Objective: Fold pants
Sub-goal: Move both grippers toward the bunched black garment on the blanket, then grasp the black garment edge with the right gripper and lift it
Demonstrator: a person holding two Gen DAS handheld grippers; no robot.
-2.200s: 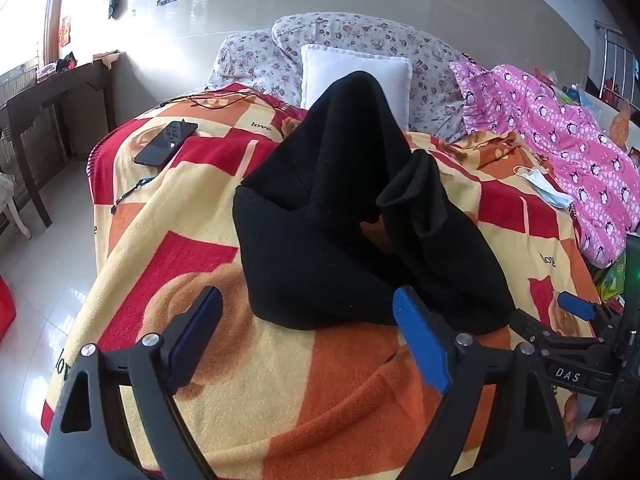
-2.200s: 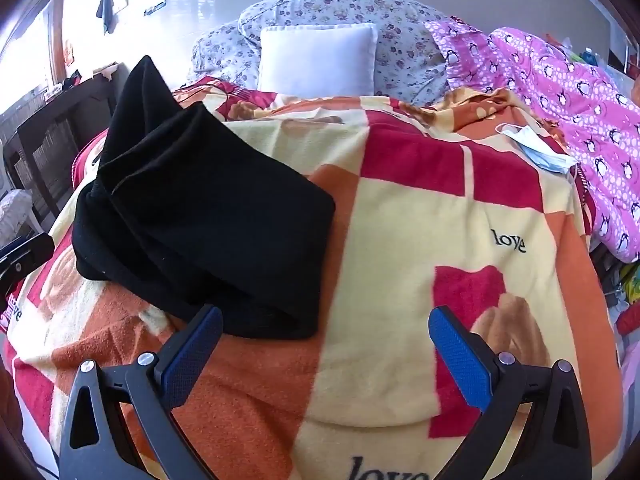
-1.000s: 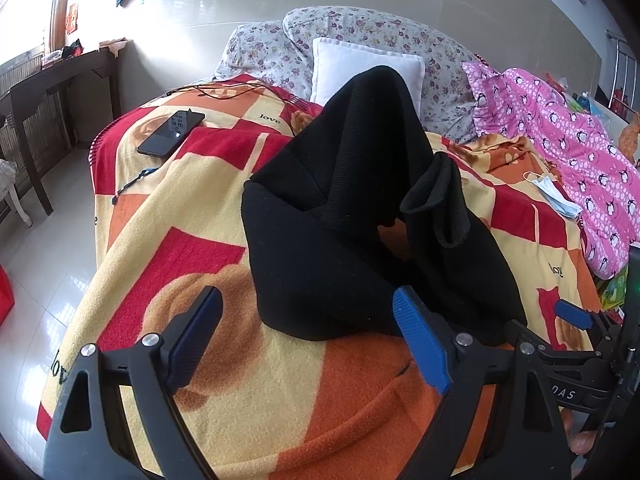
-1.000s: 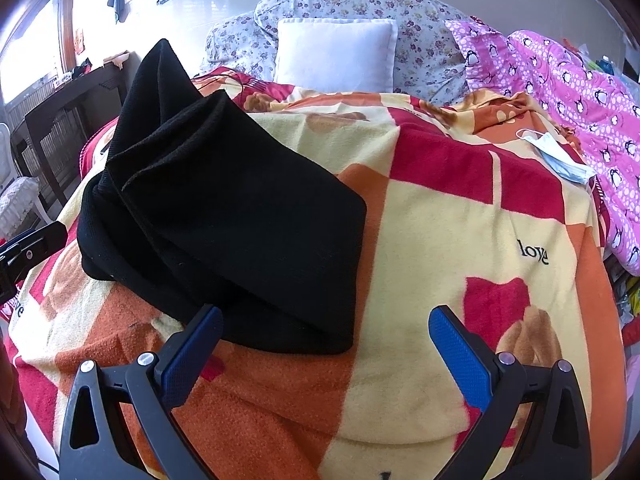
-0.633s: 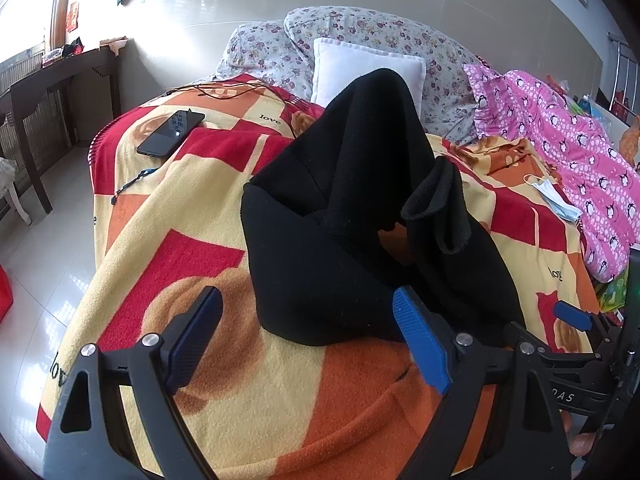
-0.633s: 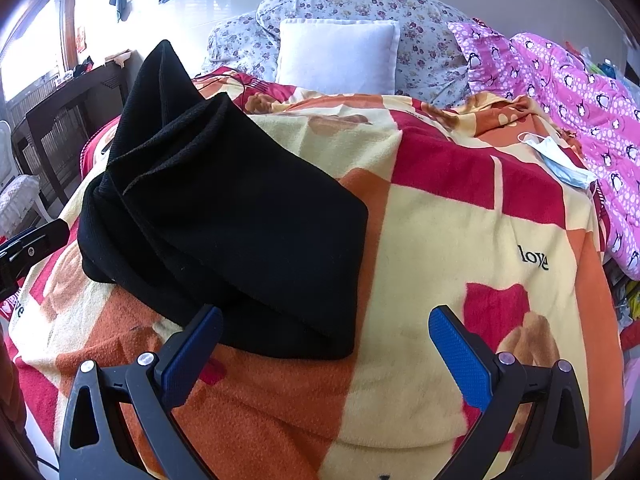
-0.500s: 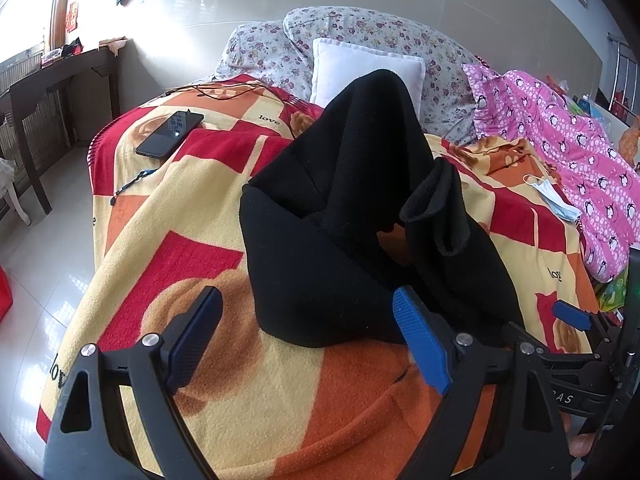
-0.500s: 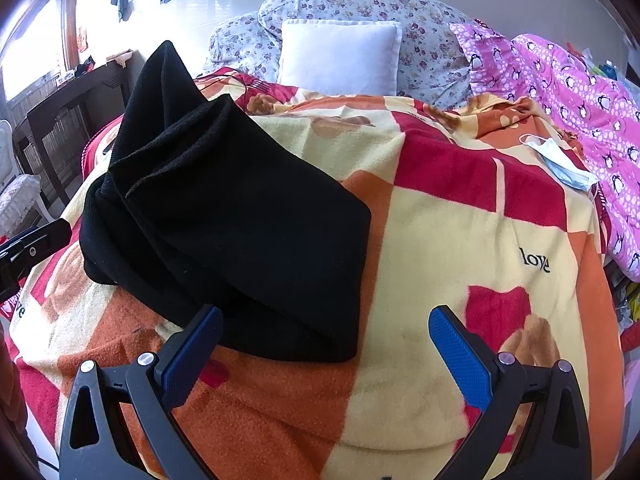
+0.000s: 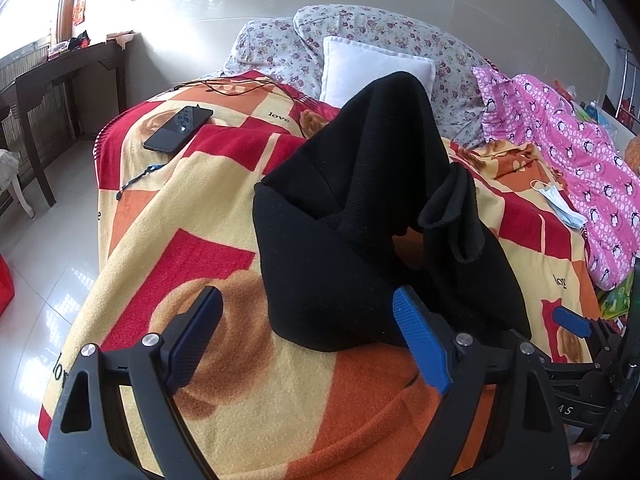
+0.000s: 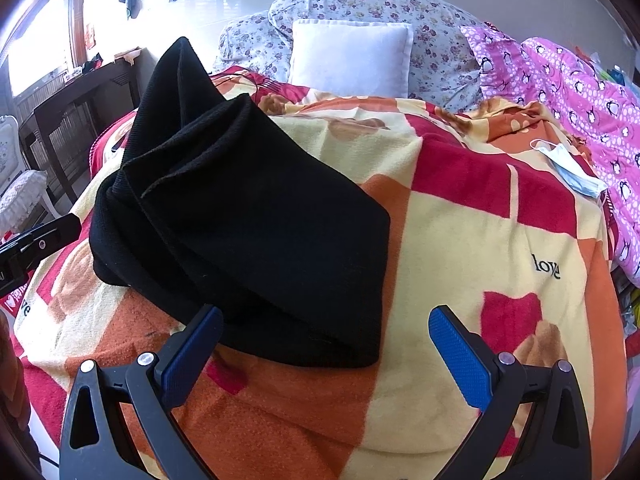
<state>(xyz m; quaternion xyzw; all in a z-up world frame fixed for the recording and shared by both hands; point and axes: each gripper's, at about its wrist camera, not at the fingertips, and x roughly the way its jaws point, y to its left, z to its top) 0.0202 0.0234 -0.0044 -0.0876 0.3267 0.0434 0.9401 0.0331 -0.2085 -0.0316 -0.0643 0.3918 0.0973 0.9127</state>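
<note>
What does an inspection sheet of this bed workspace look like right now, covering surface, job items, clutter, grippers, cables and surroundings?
Surface: bed covered by a red, orange and yellow blanket, rumpled near the pillows.
Job's things: black pants lying in a bunched heap on the blanket, not folded flat; one cuff sticks up.
Clutter: smartphone and face mask on the blanket; pink penguin-print quilt along the far side.
Grippers: left gripper open and empty, just short of the pants; right gripper open and empty at the pants' near edge.
Cables: dark cable trailing across the blanket near the pillows.
Surroundings: white pillow, floral pillows, dark wooden table, tiled floor.
</note>
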